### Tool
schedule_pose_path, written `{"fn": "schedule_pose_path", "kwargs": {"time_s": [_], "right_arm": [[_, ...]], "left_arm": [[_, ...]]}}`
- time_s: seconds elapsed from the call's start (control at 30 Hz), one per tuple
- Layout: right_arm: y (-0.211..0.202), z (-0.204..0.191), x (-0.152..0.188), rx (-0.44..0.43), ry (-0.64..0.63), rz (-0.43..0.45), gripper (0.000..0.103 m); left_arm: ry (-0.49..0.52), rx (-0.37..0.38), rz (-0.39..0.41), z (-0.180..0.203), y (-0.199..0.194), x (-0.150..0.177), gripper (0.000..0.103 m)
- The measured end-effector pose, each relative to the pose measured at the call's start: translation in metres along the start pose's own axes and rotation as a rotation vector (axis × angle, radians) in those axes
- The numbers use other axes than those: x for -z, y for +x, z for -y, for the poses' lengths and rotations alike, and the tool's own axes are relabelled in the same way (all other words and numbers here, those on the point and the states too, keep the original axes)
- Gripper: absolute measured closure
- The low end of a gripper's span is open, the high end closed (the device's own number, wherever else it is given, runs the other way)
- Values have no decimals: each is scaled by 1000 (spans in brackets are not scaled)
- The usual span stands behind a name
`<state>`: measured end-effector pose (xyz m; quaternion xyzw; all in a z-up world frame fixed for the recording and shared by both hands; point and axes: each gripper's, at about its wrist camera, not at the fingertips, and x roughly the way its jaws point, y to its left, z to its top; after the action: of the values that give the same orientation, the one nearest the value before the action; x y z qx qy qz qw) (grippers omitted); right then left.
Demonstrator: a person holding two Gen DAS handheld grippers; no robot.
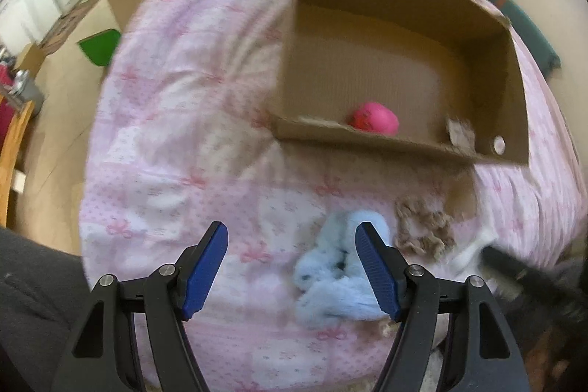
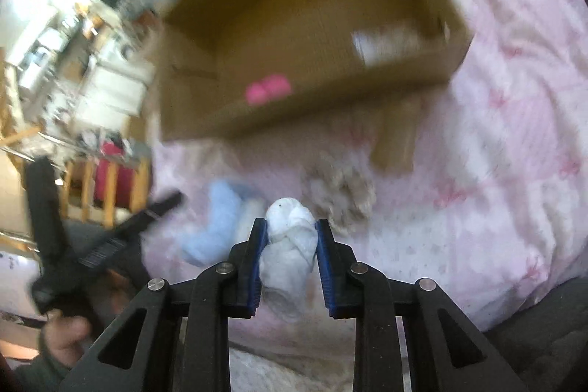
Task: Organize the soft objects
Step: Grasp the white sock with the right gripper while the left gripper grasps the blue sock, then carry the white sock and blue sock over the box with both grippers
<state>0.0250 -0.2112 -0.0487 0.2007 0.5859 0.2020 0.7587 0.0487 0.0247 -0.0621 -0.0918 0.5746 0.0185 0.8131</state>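
Right gripper (image 2: 290, 230): blue pads clamped on a white rolled sock (image 2: 289, 245), held above the pink patterned quilt (image 2: 477, 208). Left gripper (image 1: 292, 237): jaws spread wide, empty, over the quilt; fluffy light-blue sock (image 1: 330, 281) beside its right pad. Beige knitted sock (image 1: 422, 226) adjacent. Beyond: open brown cardboard box (image 1: 404, 61) containing a pink ball (image 1: 375, 118).

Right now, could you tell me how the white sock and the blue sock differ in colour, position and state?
The white sock is clamped between the right gripper fingers, while the blue sock lies loose on the pink bedspread.
The white sock is a tight rolled bundle; the blue sock is fluffy and sprawled.
The left gripper is open, with the blue sock beside one finger, not gripped.
Both are outside the cardboard box.
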Motion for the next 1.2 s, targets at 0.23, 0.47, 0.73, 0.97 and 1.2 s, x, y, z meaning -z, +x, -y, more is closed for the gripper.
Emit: {"fn": "schedule_pose_path", "kwargs": {"time_s": [0.23, 0.47, 0.73, 0.97, 1.2], "right_arm": [[-20, 10, -1, -25, 60, 88, 75], [-16, 13, -5, -25, 82, 78, 75], [-20, 18, -6, -25, 96, 77, 75], [-21, 19, -7, -24, 102, 83, 75], [-18, 17, -7, -15, 84, 80, 75]], "left_arm": [[58, 44, -142, 24, 39, 5, 33], [-51, 164, -224, 17, 55, 6, 33], [-17, 246, -317, 33, 64, 15, 60], [-65, 251, -179, 15, 32, 1, 74], [-89, 121, -87, -4, 8, 2, 75]]}}
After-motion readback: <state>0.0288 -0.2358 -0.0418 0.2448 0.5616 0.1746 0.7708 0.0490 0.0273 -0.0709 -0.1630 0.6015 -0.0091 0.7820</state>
